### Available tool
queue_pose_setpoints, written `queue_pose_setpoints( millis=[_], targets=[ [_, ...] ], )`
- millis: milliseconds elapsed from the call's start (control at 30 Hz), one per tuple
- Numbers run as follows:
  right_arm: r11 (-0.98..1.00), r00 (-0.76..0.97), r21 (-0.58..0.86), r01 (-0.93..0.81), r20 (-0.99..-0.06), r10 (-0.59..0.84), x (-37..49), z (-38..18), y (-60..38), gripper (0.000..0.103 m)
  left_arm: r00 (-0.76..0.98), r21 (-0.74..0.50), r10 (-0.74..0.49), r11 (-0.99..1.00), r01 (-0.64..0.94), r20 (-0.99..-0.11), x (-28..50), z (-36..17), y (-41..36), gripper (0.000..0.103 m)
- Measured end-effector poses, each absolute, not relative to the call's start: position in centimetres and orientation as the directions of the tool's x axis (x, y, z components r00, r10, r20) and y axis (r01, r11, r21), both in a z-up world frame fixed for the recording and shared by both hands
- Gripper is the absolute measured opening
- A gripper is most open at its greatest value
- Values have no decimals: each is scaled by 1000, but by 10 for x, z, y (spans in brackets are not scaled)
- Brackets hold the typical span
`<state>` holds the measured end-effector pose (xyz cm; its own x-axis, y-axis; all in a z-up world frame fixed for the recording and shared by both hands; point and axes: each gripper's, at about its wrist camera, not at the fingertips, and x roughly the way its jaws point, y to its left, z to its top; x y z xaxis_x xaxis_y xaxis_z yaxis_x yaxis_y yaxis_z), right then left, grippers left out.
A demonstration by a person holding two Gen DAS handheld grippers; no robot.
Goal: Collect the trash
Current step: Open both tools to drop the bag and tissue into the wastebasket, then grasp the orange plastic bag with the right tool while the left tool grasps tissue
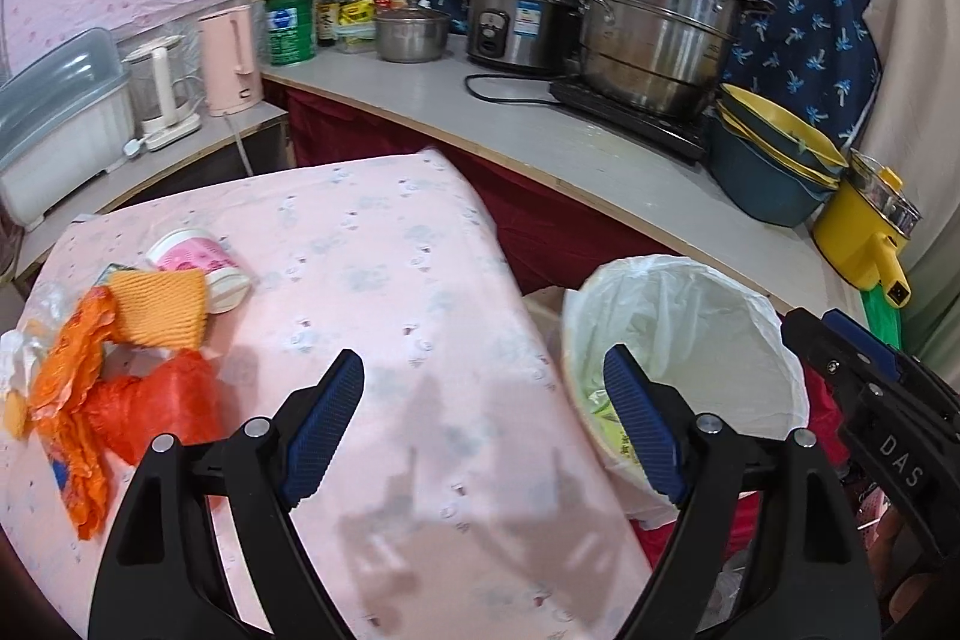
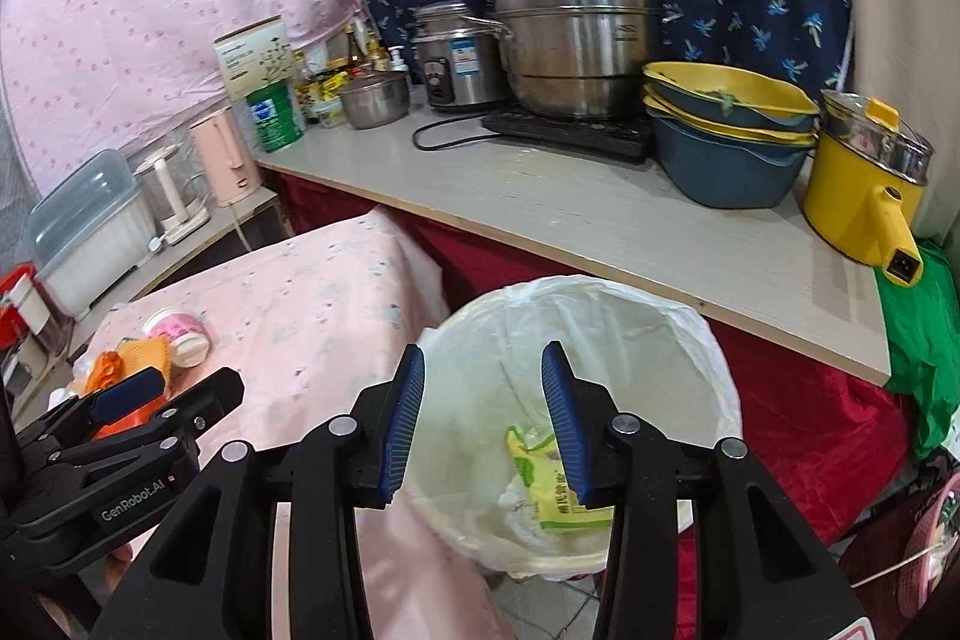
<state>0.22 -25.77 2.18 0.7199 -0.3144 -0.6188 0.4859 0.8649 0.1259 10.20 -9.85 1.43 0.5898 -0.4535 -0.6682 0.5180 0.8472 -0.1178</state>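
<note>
A bin lined with a white bag point(image 2: 690, 370) stands on the floor beside a table under a pink cloth point(image 1: 384, 280). A yellow-green wrapper point(image 2: 540, 496) lies inside it. My right gripper point(image 2: 483, 406) is open and empty right above the bin mouth. My left gripper point(image 1: 483, 418) is open and empty over the table's right edge. On the table's left lie orange wrappers point(image 1: 78, 400), a red-orange bag point(image 1: 156, 412), an orange mesh sleeve point(image 1: 162, 307) and a tipped pink cup point(image 1: 198, 268). The bin point(image 1: 720, 316) also shows in the left wrist view.
A counter point(image 2: 600, 220) behind carries a steel steamer pot point(image 2: 576, 40), rice cooker point(image 2: 456, 58), stacked blue and yellow bowls point(image 2: 726, 142), a yellow electric pot point(image 2: 858, 196), jars and a green tin point(image 2: 270, 115). A pink kettle point(image 1: 228, 61) stands on a lower shelf at left.
</note>
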Motion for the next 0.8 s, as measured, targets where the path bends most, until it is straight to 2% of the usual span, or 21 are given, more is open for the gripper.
queue_pose_setpoints(
  millis=[800],
  targets=[
    [972,759,127,199,-647,-71,65,25,-97,41,703,-98,-194,980,175,-685,139,9,110,78]
  ],
)
